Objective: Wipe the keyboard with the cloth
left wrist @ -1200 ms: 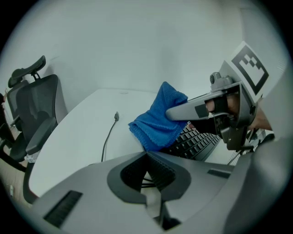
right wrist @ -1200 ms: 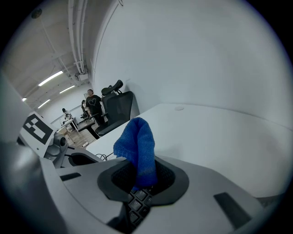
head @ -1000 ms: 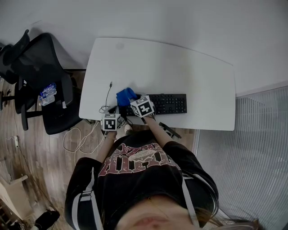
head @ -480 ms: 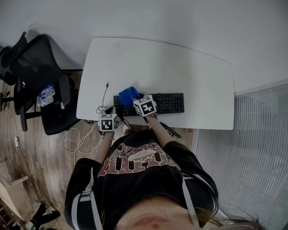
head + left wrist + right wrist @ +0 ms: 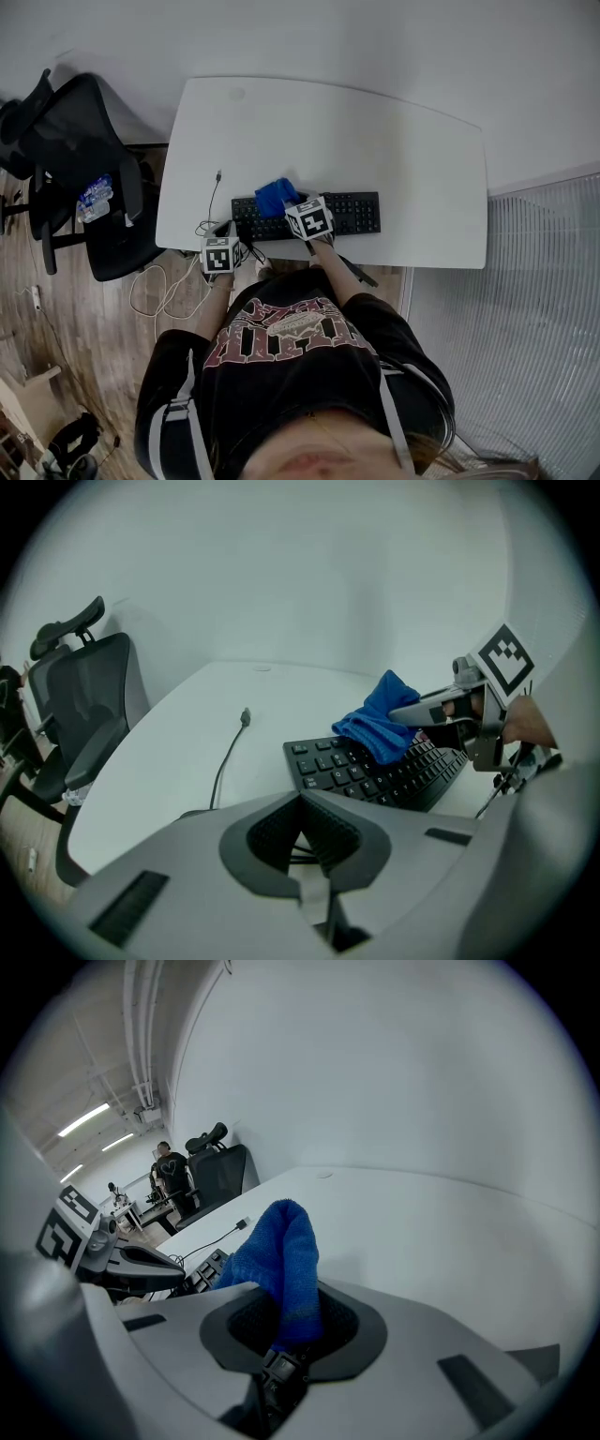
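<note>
A white table with rounded corners fills the middle of the room, set against a plain pale wall. To its left stands a black mesh-backed office chair. The person in a black printed sweatshirt stands at the table's near edge, both arms reaching forward.

A black full-size keyboard lies along that near edge. A bright blue terry cloth sits bunched on the keyboard's left part, draped over the keys toward the far edge.

The right hand-held gripper has its jaws clamped on the cloth (the fabric stands up in a fold between them), and it is held low over the keys. The left hand-held gripper hangs at the table's near left corner, just beside the keyboard's left end, its jaws closed together with nothing between them.

A thin dark cable with a small plug runs across the bare table left of the keyboard.
</note>
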A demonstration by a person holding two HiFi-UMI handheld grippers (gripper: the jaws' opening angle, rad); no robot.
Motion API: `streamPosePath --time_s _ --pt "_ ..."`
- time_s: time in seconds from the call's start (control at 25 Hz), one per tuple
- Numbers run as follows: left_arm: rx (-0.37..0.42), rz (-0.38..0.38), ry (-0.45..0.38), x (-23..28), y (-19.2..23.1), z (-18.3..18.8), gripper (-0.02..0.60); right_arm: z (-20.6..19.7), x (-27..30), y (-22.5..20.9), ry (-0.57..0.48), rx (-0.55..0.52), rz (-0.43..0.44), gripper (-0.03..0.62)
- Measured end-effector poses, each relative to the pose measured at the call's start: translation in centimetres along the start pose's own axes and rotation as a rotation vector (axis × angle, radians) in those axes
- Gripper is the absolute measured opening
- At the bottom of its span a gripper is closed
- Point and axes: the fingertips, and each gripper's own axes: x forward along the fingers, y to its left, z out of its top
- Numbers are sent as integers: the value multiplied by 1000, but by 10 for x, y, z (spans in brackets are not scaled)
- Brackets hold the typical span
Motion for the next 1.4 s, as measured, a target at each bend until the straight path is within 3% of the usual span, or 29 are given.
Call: streamPosePath --time_s 0.72,1.4 --pt "4 29 16 2 -1 0 34 -14 -21 -38 7 6 -56 64" --pt "5 49 14 2 -2 0 34 -30 -46 -78 81 5 -108 64"
